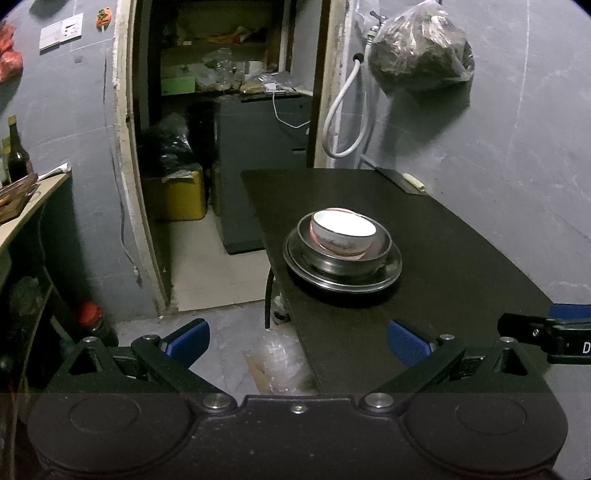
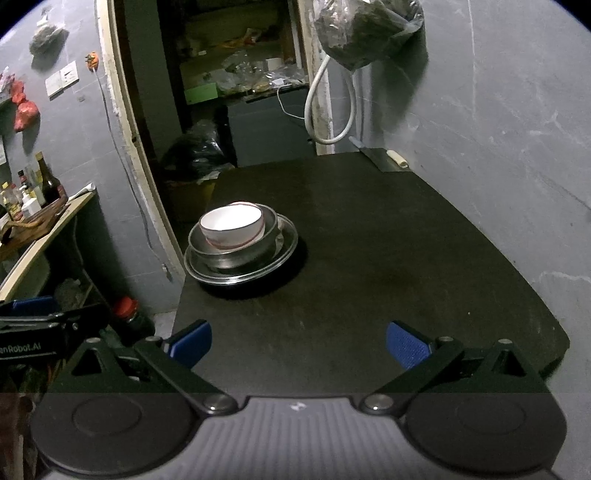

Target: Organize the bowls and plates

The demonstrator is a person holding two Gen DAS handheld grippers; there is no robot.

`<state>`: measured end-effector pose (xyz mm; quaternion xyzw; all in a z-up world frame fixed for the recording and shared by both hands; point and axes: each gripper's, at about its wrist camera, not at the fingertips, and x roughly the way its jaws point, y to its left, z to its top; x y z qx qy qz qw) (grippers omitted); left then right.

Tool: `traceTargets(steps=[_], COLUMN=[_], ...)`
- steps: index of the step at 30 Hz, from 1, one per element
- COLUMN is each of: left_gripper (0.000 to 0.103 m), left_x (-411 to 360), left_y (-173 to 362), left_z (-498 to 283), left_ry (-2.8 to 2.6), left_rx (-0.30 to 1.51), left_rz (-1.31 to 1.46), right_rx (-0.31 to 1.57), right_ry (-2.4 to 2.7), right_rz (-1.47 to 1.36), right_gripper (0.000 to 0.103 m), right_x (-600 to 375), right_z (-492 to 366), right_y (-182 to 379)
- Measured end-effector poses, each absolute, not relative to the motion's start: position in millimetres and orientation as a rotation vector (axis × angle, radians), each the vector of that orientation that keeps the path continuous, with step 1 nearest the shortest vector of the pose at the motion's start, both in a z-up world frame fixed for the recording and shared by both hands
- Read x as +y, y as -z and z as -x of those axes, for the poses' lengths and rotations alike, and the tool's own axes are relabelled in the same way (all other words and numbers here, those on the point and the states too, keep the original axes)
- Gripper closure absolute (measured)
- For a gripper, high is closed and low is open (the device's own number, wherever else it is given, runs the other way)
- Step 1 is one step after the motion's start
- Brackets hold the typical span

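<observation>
Nearest to the left wrist camera, the left tongs point(image 1: 298, 341) stand wide apart, with the 2 blue pads point(image 1: 190, 341) holding nothing; one pad hangs over the floor and the other over the near edge of the table point(image 1: 461, 258). In the right wrist view the right tongs point(image 2: 299, 343) are also spread apart and hold nothing, and both pads point(image 2: 406, 347) are above the dark table point(image 2: 369, 258). Each tool shows at the edge of the other camera's view: the right one at the right edge of the left view, the left one at the left edge of the right view.

Further along, on the table, the dishes stand as 1 stack, well apart from both tongs. At the bottom is a metal plate point(image 1: 306, 271) point(image 2: 286, 249). In it sits a metal bowl point(image 1: 382, 245) point(image 2: 271, 227), and inside that a white bowl point(image 1: 343, 229) point(image 2: 231, 225) with a red line near its foot. The white bowl looks a little tilted. The stack is close to the left edge of the table.

At the far end of the table, next to the grey wall, lies a cleaver point(image 1: 400, 181) point(image 2: 384, 159) with a pale handle. Above it a white hose point(image 1: 345, 110) point(image 2: 332, 107) and a plastic bag point(image 1: 421, 51) point(image 2: 365, 29) with dark contents hang on the wall. Behind the table a doorway opens to cluttered shelves.
</observation>
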<state>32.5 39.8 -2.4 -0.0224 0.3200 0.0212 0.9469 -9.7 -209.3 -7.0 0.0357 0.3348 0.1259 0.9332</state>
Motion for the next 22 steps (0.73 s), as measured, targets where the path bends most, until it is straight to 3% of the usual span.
traceTargets(steps=[22], left_gripper=[0.001], left_x=[23], left_y=[12], left_z=[-55], left_ry=[0.006], left_rx=[0.713], left_rz=[-0.029], right_rx=[0.738], right_ry=[-0.184], right_rz=[-0.152], right_gripper=[0.0], right_x=[-227], right_z=[5], right_y=[24])
